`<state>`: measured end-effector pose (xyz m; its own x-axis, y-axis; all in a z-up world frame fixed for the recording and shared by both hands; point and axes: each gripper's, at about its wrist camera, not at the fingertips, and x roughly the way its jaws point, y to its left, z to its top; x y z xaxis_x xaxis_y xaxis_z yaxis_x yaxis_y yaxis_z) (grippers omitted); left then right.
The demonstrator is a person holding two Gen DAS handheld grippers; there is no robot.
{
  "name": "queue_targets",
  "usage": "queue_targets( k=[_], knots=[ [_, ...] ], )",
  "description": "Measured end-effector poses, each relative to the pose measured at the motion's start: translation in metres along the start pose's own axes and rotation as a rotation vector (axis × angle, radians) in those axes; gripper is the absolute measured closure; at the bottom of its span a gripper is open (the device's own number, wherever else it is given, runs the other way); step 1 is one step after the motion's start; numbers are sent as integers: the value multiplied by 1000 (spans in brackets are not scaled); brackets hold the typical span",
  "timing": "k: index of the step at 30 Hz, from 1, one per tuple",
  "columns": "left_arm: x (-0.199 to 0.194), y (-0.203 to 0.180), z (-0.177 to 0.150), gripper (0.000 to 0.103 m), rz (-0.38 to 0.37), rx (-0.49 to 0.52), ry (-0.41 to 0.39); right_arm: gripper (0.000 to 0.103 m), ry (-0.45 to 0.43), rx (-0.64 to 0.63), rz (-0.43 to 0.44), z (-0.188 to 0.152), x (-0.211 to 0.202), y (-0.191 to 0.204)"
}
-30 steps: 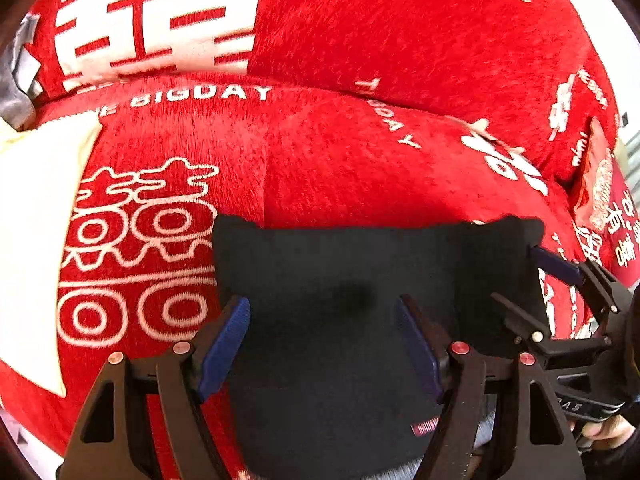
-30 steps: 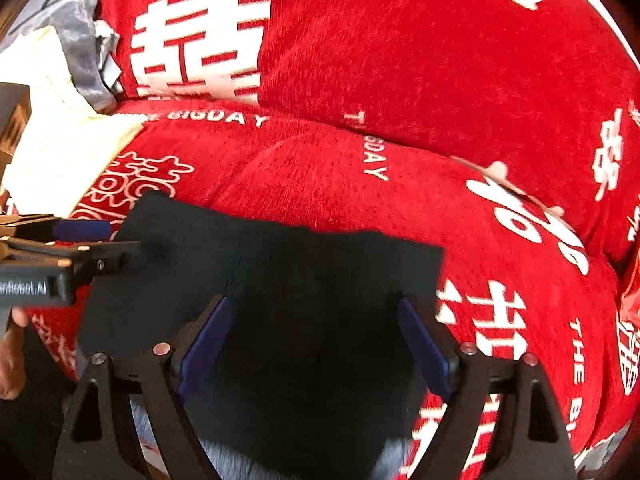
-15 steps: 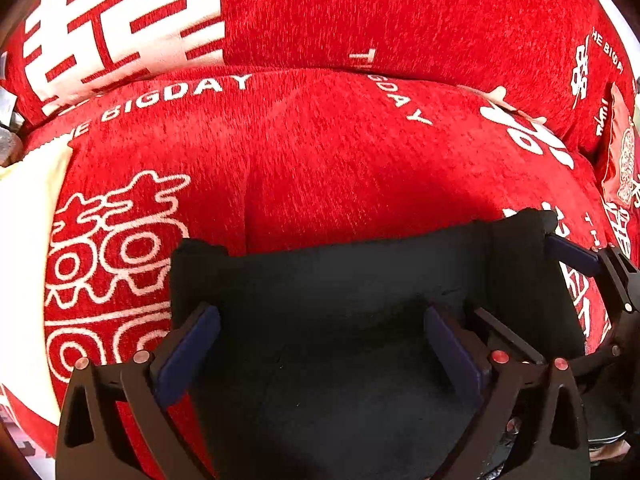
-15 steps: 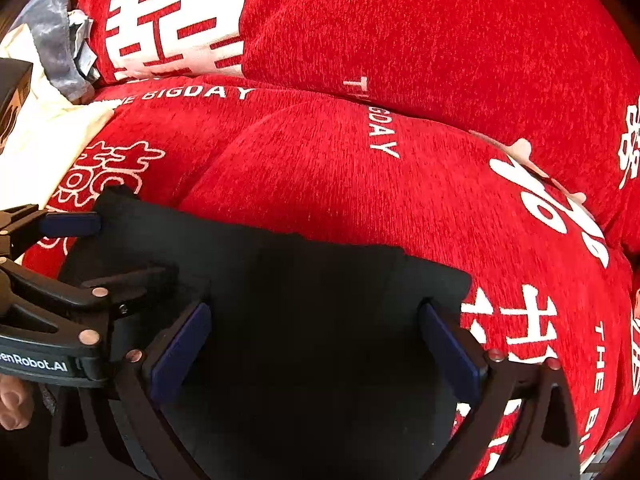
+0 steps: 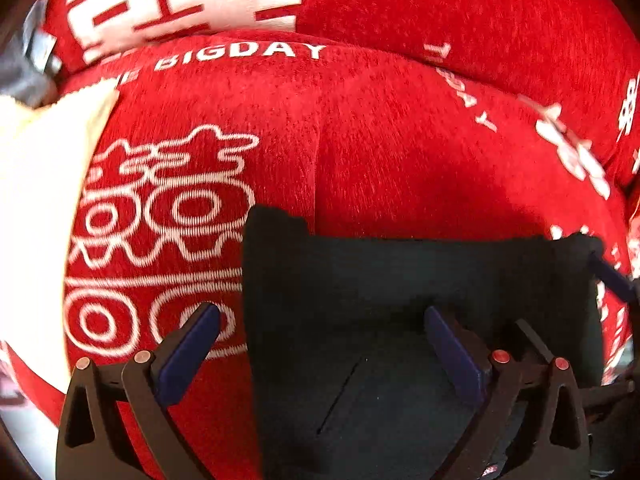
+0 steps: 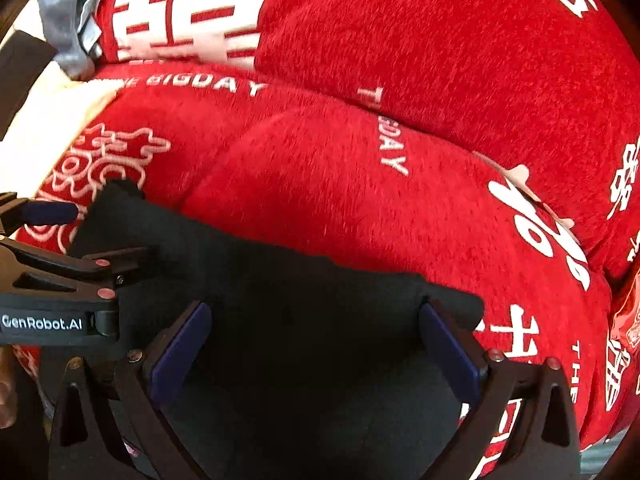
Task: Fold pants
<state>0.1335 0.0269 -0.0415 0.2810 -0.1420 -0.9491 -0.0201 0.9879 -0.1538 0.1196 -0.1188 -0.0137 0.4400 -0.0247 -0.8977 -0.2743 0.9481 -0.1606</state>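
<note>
Folded black pants [image 5: 400,272] [image 6: 280,280] lie flat on a red seat cushion [image 5: 360,140] [image 6: 320,184] with white print. My left gripper [image 5: 320,340] is open just above them, straddling their left edge: one blue pad hangs over the cushion, the other over the cloth. It also appears at the left of the right wrist view, left gripper [image 6: 60,280]. My right gripper [image 6: 316,340] hovers open over the right part of the pants, with nothing pressed between its pads. One of its blue fingertips [image 5: 612,276] shows at the right edge of the left wrist view.
A red back cushion [image 6: 440,40] rises behind the seat. A cream cloth [image 5: 36,200] and a grey cloth [image 5: 24,68] lie to the left. A red packet [image 6: 628,320] sits at the right edge. A person's hand [image 6: 6,392] shows at the lower left.
Both grippers' jaws have spread wider and dipped closer to the pants. The left gripper has shifted left, so its left pad now hangs over the red cushion.
</note>
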Motion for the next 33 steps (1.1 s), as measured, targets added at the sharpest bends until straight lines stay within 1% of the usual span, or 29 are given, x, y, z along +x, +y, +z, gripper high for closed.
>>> queue_targets(
  k=[2,4,5,7,9,11,12,13,14,15,17,18,21,25,28,29,30,33],
  knots=[
    [-4,1,-5,1,7,6,2,0,15,18,27,-3,-2,-5],
    [-13,1,-10,1,35,21,-22,0,33,38,21,-5,-9,-8],
    [-18,1,-14,1,41,30,-40,0,20,46,6,-7,-18,-9],
    [-28,0,-19,1,33,36,-83,0,-47,49,6,-10,-36,-7],
    [-31,2,-20,1,30,26,-93,0,-85,39,-15,-9,-44,-1],
    [-27,3,-20,1,35,11,-66,0,-58,18,-43,-4,-37,5],
    [-21,3,-21,1,42,10,-41,0,-37,18,-34,-3,-31,6],
    [-17,2,-23,1,50,19,-18,0,-3,29,-5,-3,-23,6],
    [-13,1,-26,1,50,25,-12,0,39,52,12,-5,-13,4],
    [-14,2,-30,1,40,20,-26,0,59,69,14,-9,-8,2],
    [-15,4,-36,1,29,6,-24,0,22,84,14,-17,-16,2],
    [-17,5,-41,1,26,7,-25,0,25,74,9,-21,-19,3],
    [-25,1,-54,1,42,29,-48,0,13,46,10,-36,-35,9],
    [-34,-4,-75,1,41,49,-61,0,-2,58,41,-64,-57,11],
    [-40,-5,-91,1,51,53,-90,0,-22,26,2,-86,-68,15],
    [-40,-4,-96,1,49,49,-98,0,-26,17,2,-92,-70,17],
    [-40,-3,-98,1,46,46,-102,0,-25,4,2,-98,-70,19],
    [-40,-1,-100,1,37,40,-104,0,-10,-55,-50,-104,-72,28]
  ],
)
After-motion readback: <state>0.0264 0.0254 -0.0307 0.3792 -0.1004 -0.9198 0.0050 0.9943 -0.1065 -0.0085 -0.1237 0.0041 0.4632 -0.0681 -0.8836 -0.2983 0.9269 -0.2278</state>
